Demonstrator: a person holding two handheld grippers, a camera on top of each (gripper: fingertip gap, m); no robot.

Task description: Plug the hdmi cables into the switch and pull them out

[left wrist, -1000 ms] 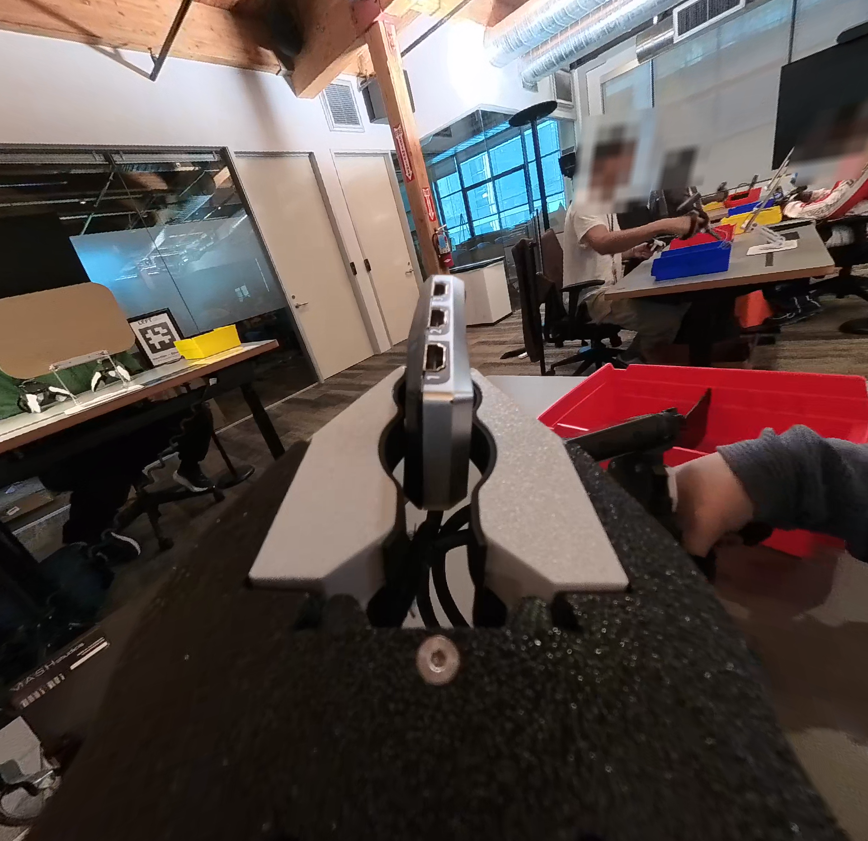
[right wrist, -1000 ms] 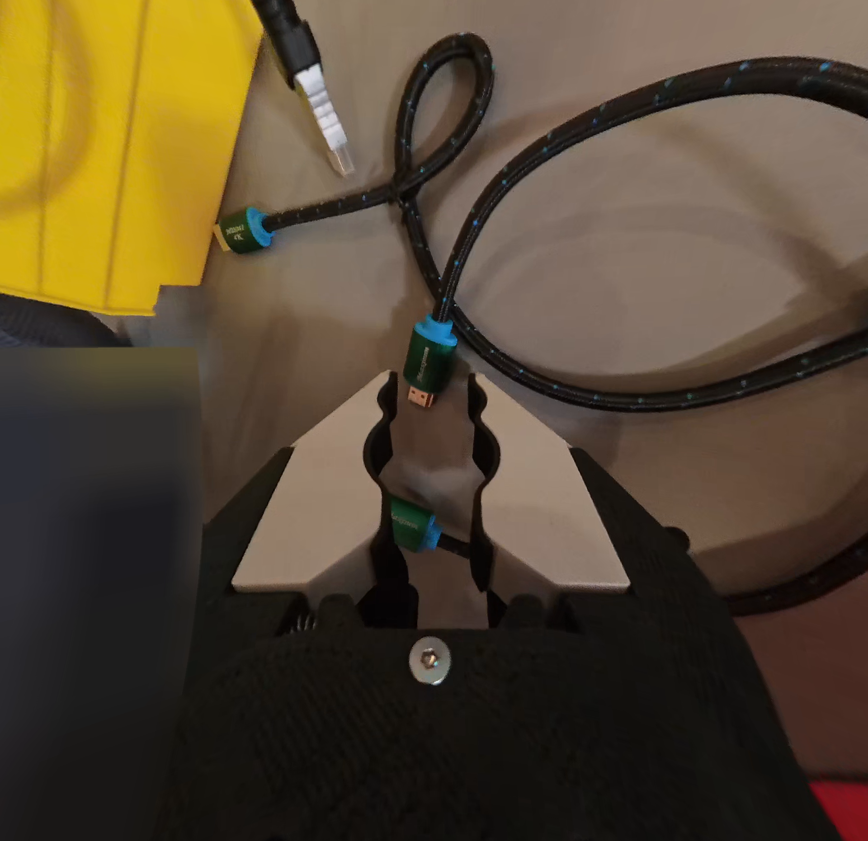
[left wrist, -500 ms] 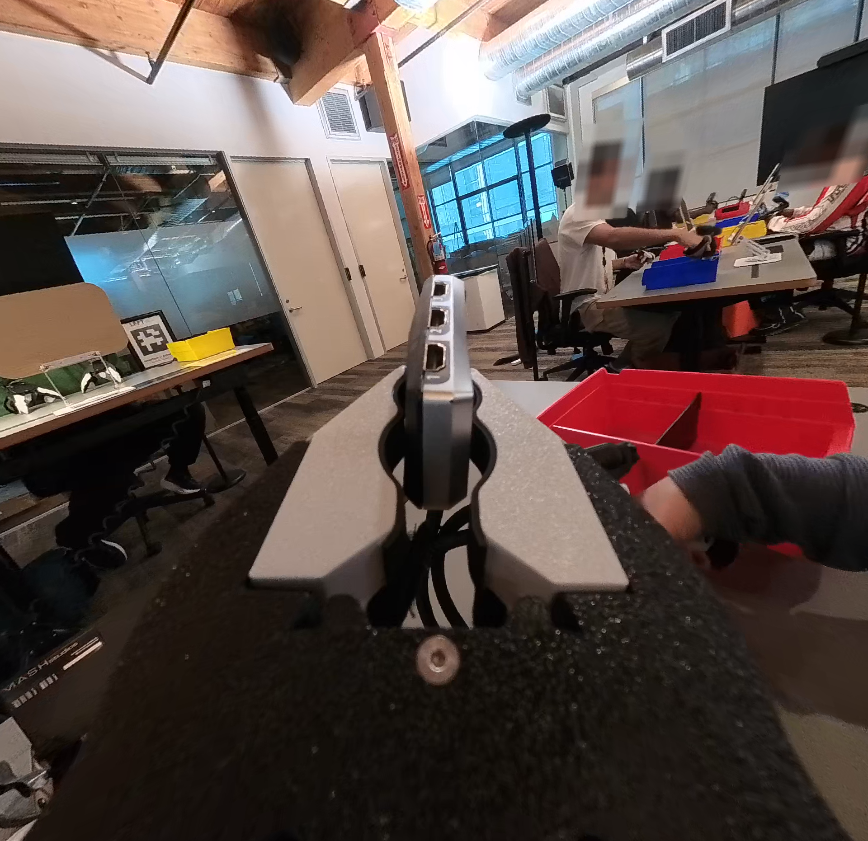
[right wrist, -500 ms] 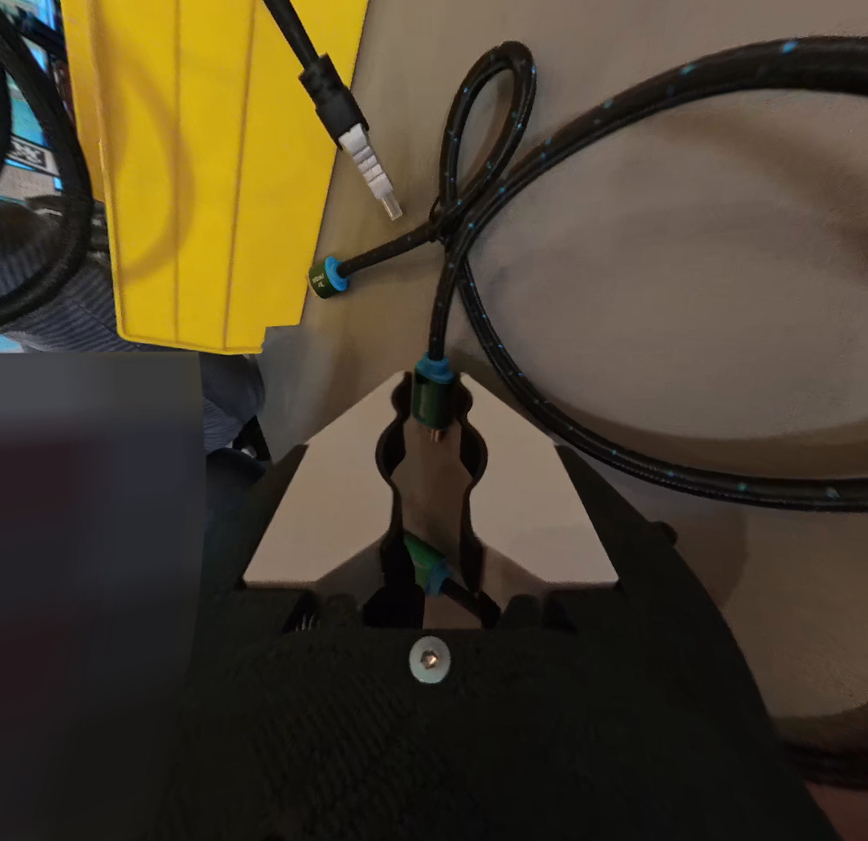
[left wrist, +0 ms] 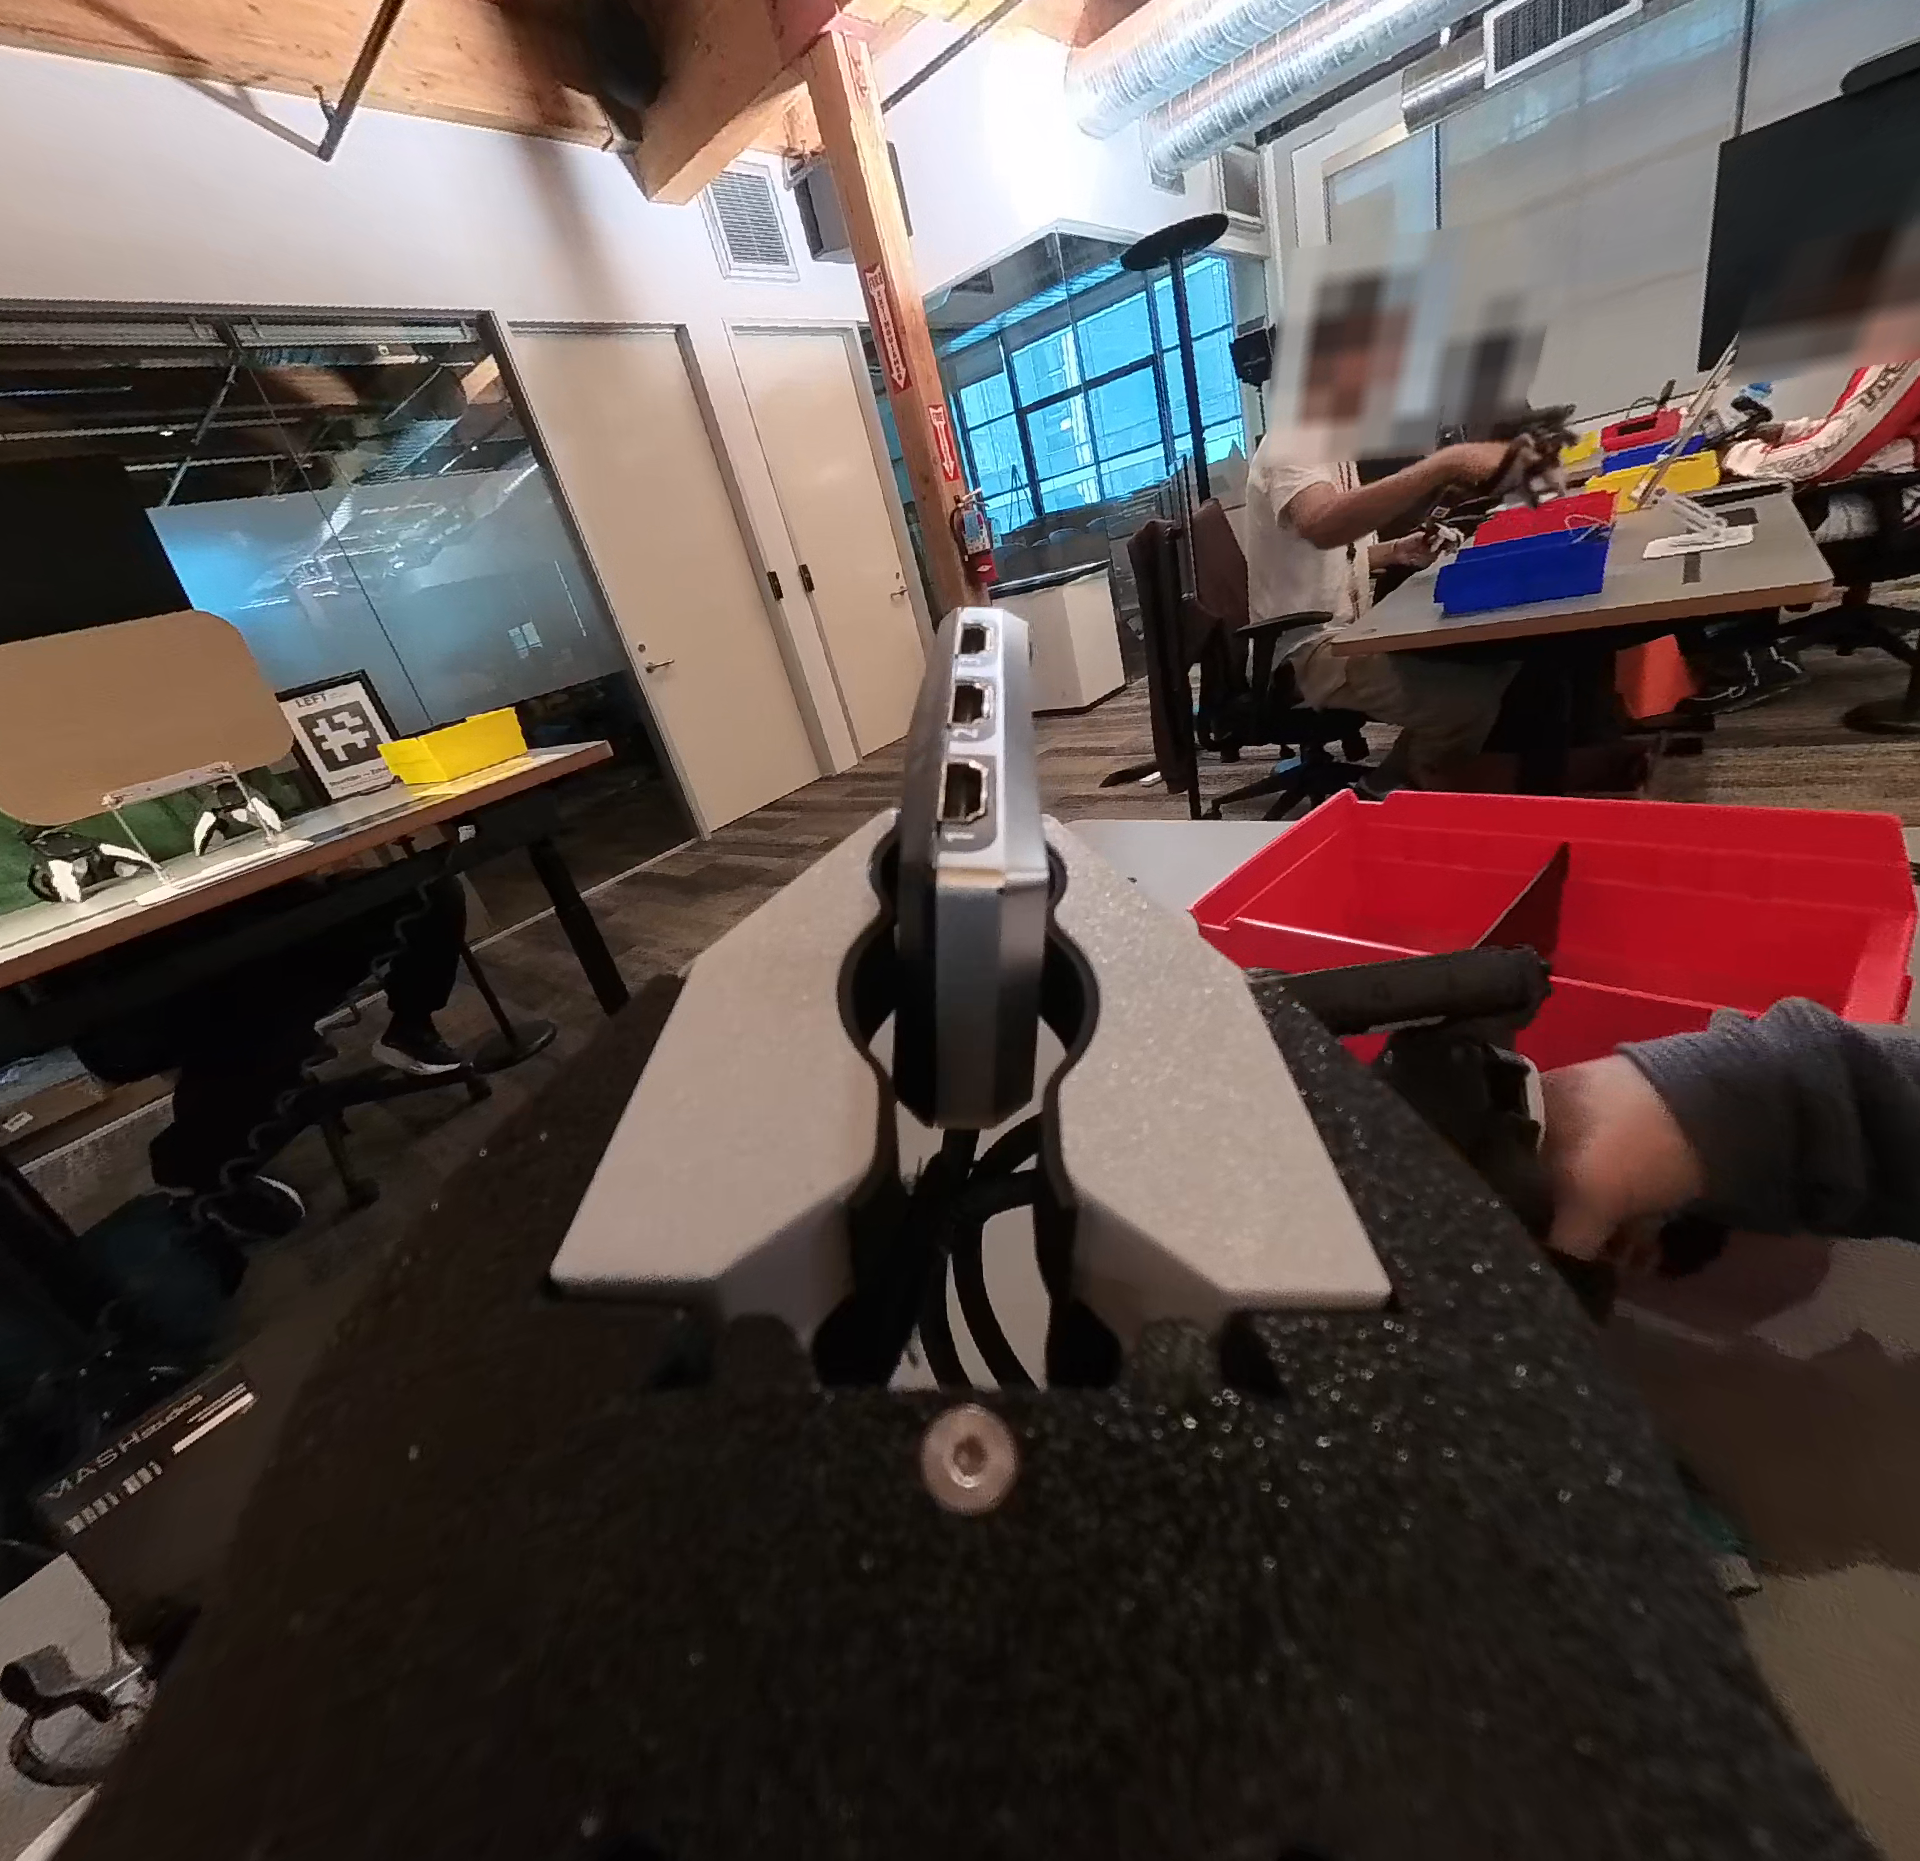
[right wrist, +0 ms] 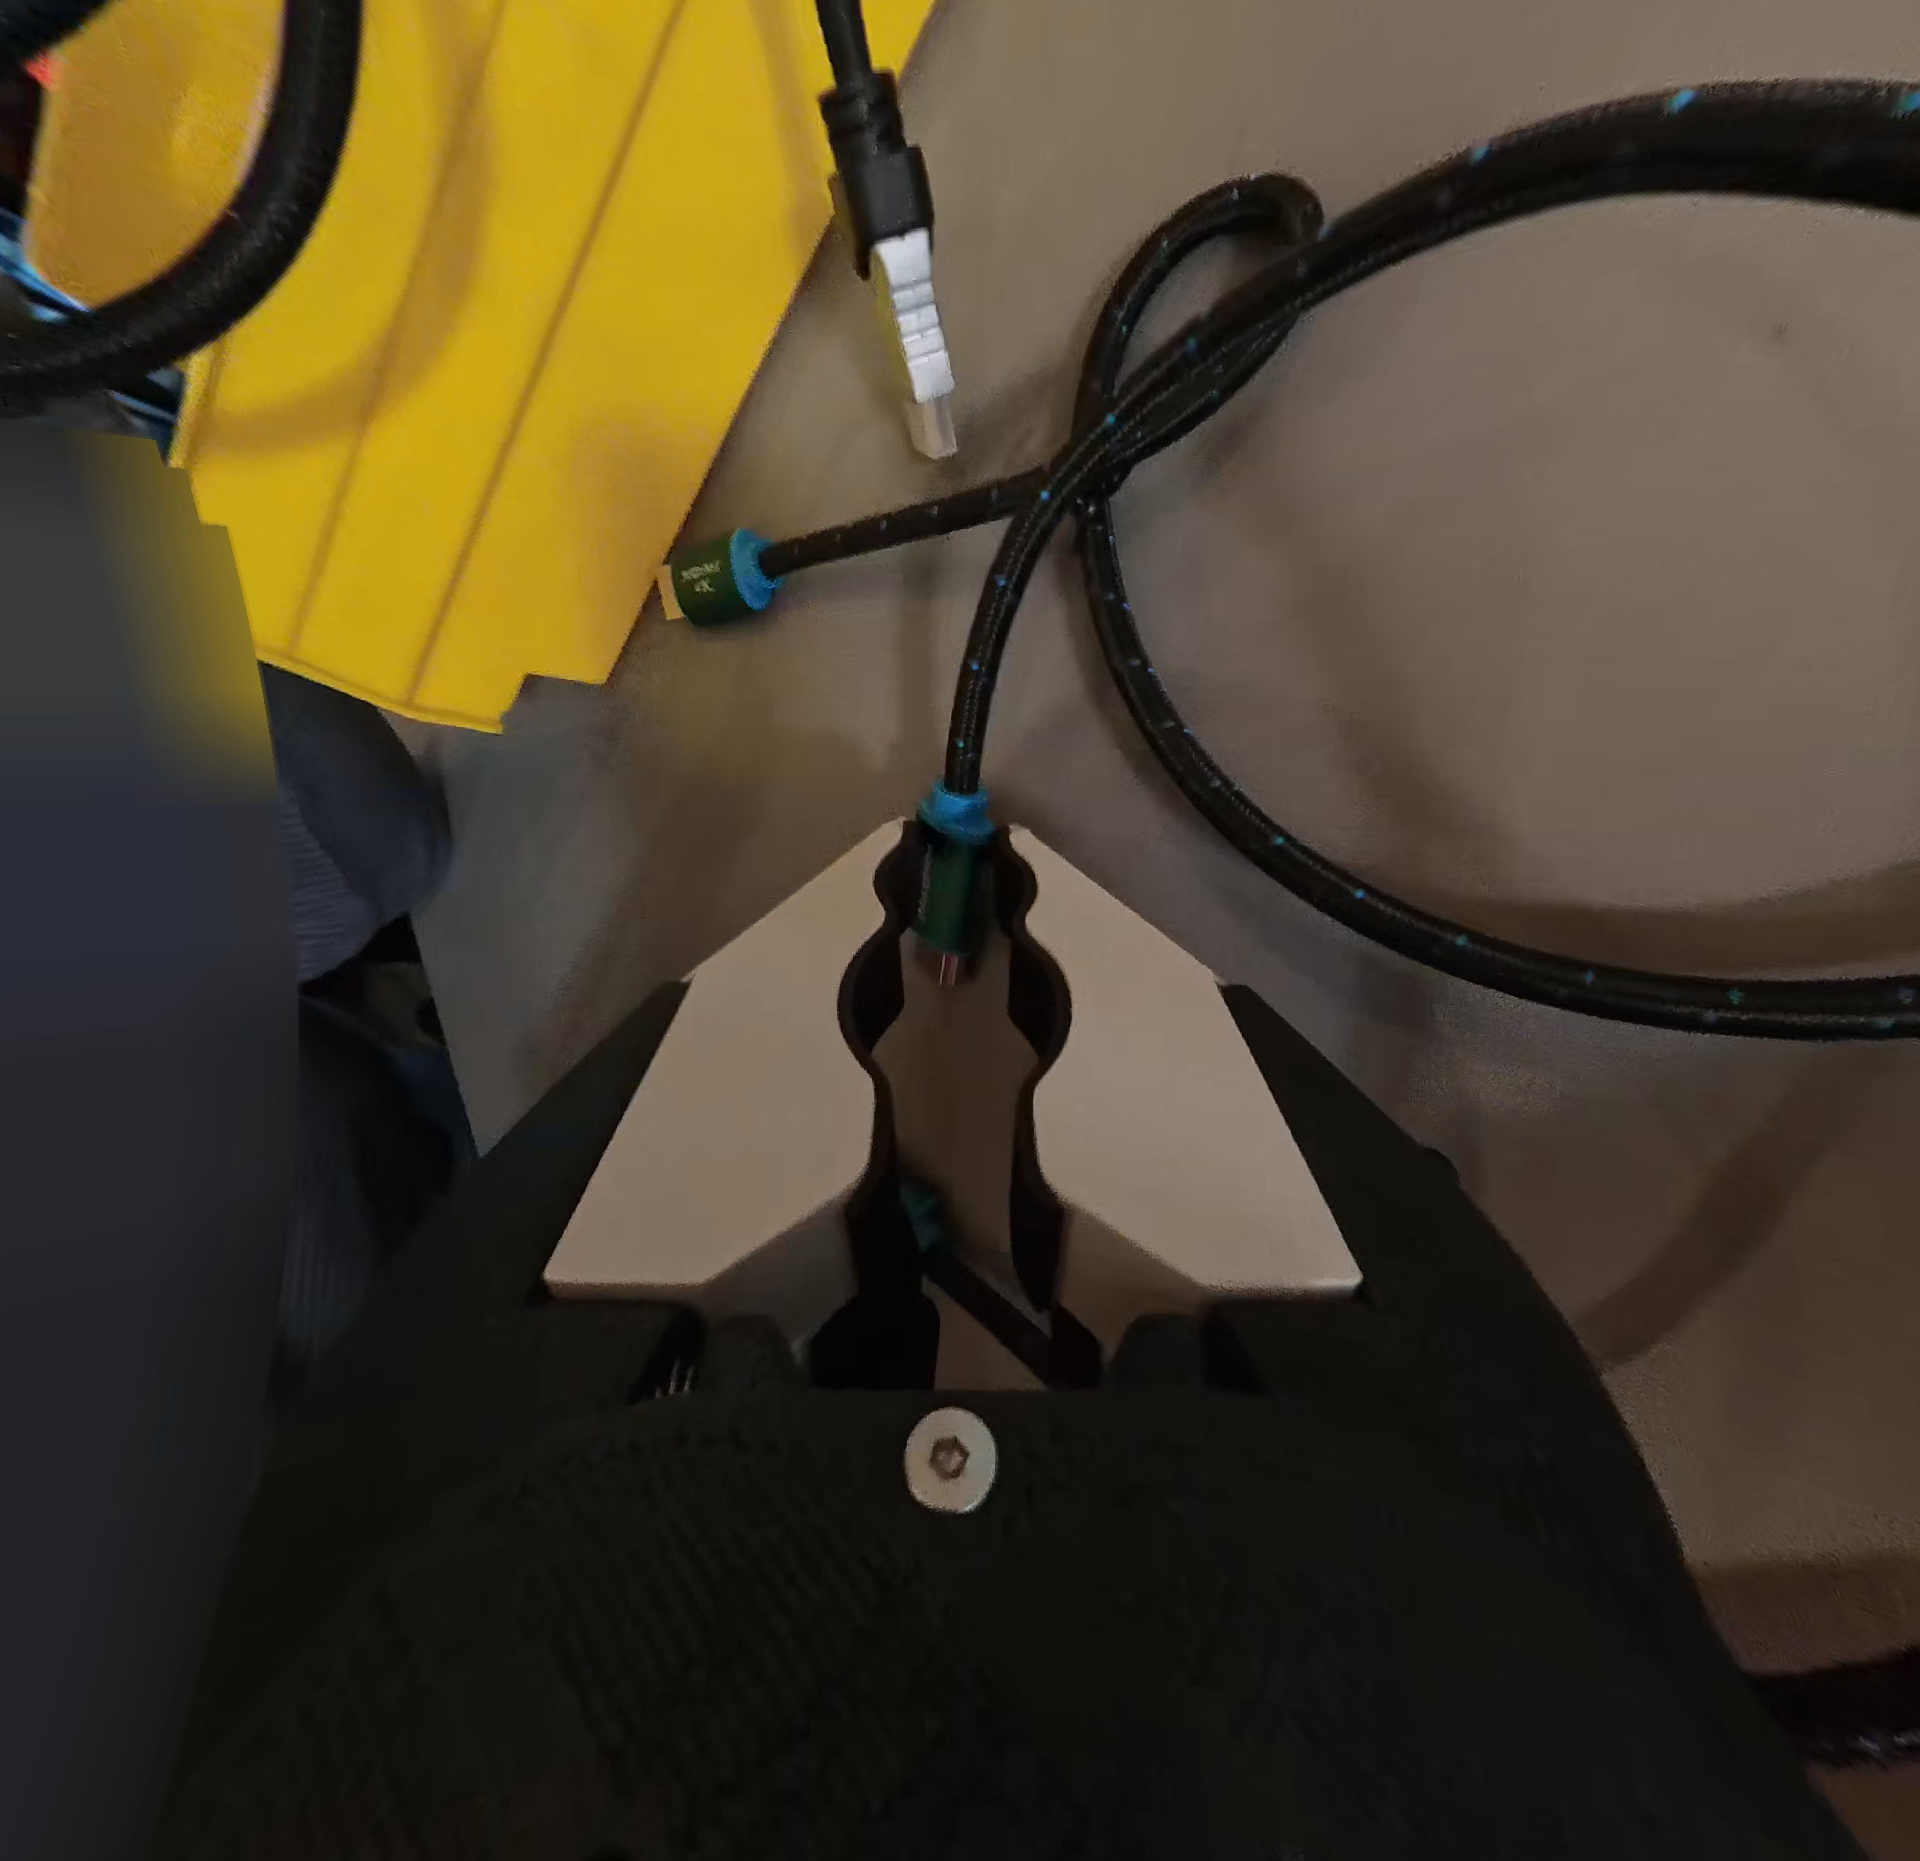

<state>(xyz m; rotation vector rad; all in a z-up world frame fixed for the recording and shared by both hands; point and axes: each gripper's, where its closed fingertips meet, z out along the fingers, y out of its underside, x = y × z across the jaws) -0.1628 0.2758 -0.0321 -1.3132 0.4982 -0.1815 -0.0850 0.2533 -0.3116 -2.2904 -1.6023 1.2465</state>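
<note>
My left gripper (left wrist: 971, 861) is shut on a silver HDMI switch (left wrist: 971, 938), held edge-on and upright above the table. Its three ports (left wrist: 966, 788) face me and are empty. My right gripper (right wrist: 954, 845) is shut on a green HDMI plug with a blue collar (right wrist: 951, 902), pinched between the fingertips. Its black braided cable (right wrist: 1195, 772) loops across the grey table. The right gripper and the hand holding it also show in the left wrist view (left wrist: 1455, 990). A second green plug (right wrist: 717, 590) lies to the left.
A yellow bin (right wrist: 468, 357) lies at the upper left, with a white-tipped plug on a black cable (right wrist: 920, 346) beside it. Another green plug (right wrist: 920, 1214) shows low between the right fingers. A red divided bin (left wrist: 1558, 907) stands to the right of the switch. People work at far tables. There is about 30 cm between the tips of the two grippers.
My right gripper moved forward over the green plug and its fingers closed on it. My left gripper kept its hold on the switch and barely moved.
</note>
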